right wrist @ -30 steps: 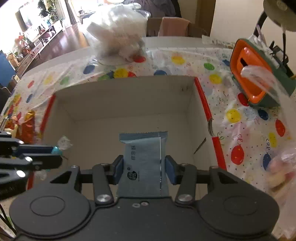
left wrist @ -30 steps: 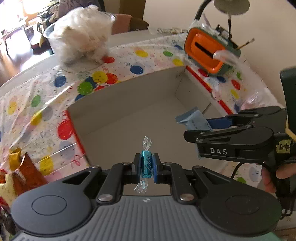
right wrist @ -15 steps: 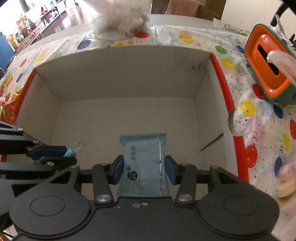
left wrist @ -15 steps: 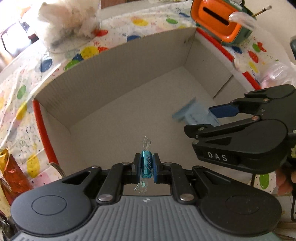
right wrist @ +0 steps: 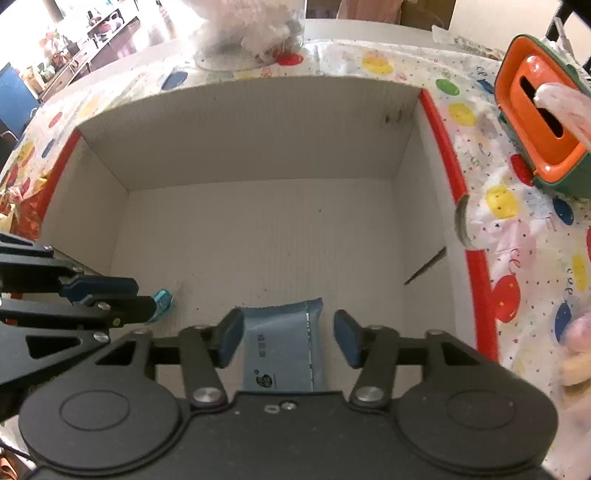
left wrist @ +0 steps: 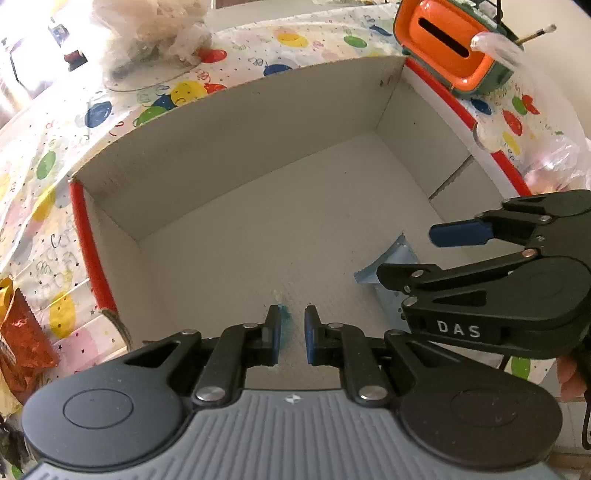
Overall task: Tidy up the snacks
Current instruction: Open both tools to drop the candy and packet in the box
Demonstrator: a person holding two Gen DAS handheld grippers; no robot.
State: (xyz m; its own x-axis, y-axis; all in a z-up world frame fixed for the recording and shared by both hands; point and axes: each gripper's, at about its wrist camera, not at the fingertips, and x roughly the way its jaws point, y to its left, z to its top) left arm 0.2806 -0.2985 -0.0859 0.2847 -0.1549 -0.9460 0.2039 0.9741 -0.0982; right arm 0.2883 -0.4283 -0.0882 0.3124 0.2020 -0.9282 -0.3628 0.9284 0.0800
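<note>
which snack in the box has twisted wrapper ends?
The small teal candy, by the left tongs near the cardboard box's left wall. The other, the flat blue-grey packet between the open right tongs, has straight crimped ends.

So the surface (right wrist: 509, 236) has a balloon-print plastic cover over it. Sitting right on it: a big open cardboard box (right wrist: 258, 140) with red edges in the middle, an orange and green tissue holder (right wrist: 535, 129) at far right, a clear tub of white fluffy stuff (right wrist: 251, 33) at the far side, and an orange foil snack bag (left wrist: 22, 343) near left.
</note>
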